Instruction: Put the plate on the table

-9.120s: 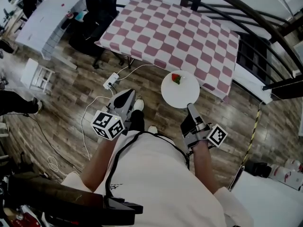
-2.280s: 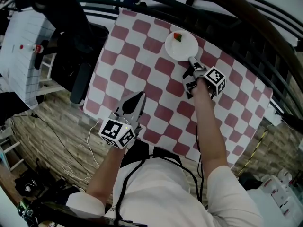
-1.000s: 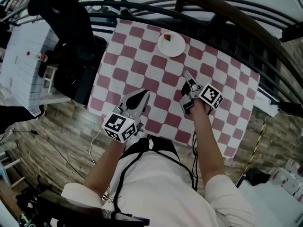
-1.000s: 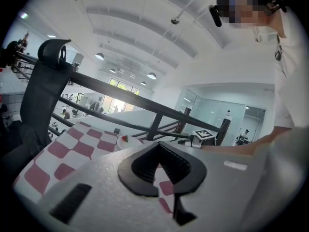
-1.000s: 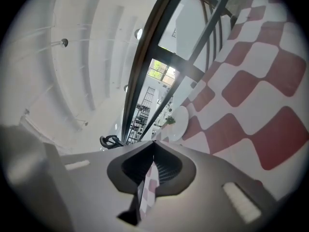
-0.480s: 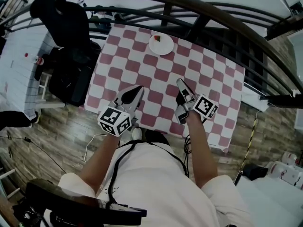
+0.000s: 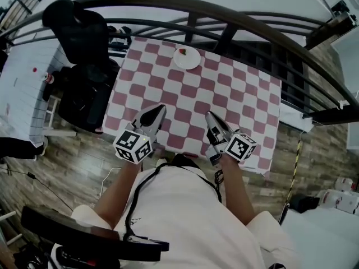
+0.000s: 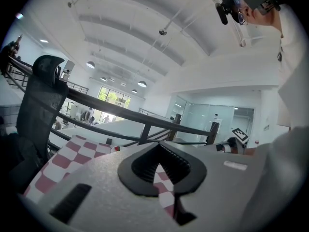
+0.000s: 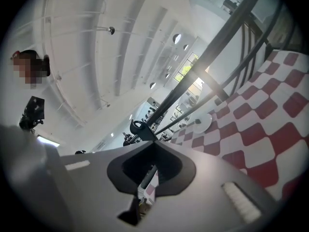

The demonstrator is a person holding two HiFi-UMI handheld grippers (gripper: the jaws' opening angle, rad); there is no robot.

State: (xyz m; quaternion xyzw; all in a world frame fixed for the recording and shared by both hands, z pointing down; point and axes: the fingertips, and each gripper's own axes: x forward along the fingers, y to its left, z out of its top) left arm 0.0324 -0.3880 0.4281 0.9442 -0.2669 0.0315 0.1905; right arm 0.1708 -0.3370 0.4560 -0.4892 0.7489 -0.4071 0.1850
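Nearest, the left tool (image 7: pixel 159 110) and right tool (image 7: pixel 209 116) hover over the near edge of the checked desk (image 7: pixel 235 100), each with jaws pressed together on nothing. Straight ahead, well apart from both and roughly between their lines, the plate (image 7: pixel 190 61) sits at the desk's far edge. It carries a small red morsel (image 7: pixel 182 52). The placing looks done.

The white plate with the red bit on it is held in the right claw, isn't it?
No. The white plate with the red bit on it lies on the checked table, far from the right claw, which is shut and empty. The head view shows this.
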